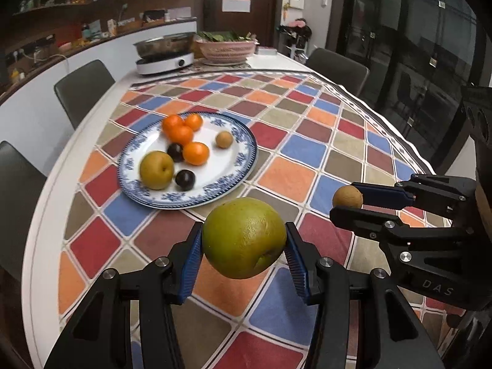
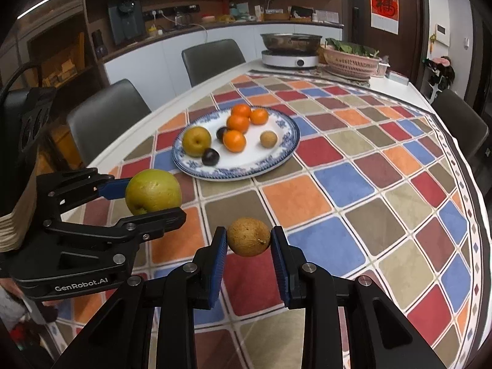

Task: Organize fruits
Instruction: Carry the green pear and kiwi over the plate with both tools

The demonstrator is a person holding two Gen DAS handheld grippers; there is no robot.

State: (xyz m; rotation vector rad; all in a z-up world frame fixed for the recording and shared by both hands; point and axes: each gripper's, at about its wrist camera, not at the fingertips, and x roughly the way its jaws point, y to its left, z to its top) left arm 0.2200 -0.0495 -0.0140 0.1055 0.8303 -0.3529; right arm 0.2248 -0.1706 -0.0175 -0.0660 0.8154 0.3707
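My left gripper (image 1: 244,240) is shut on a green pear (image 1: 244,237) and holds it above the checked tablecloth; it also shows in the right wrist view (image 2: 152,191). My right gripper (image 2: 248,238) is shut on a small brown round fruit (image 2: 248,236), seen in the left wrist view (image 1: 347,196) too. Ahead stands a blue-and-white plate (image 1: 246,156) (image 2: 276,161) with several oranges (image 1: 196,153), a yellow pear (image 1: 156,170), two dark plums (image 1: 185,180) and a brown fruit (image 1: 224,139).
An induction cooker with a metal pot (image 1: 166,53) and a pink basket of greens (image 1: 226,47) stand at the table's far end. Grey chairs (image 1: 83,90) line the table's sides. The table edge curves on the left.
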